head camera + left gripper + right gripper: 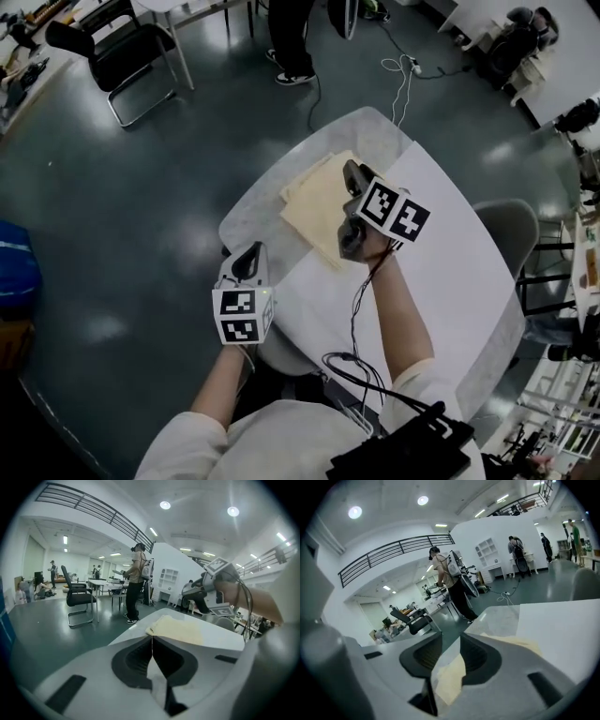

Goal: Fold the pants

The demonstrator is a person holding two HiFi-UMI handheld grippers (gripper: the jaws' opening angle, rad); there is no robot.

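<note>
The pale cream cloth pants (317,208) lie as a flat folded rectangle on the grey marbled counter (375,136), beside the white sheet (450,253) and near the counter's rim. My right claw (449,641) hangs over them, jaws apart, pinching nothing. My left claw (152,638) is closed on nothing, well apart from the cloth. The risk, as I judge it: 1 low sweep of the right jaws could snag the top layer, undoing the fold or dragging the stack over the rim.

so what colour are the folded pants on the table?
The pants are plain pale yellow, with no pattern. The head view shows them best.
</note>
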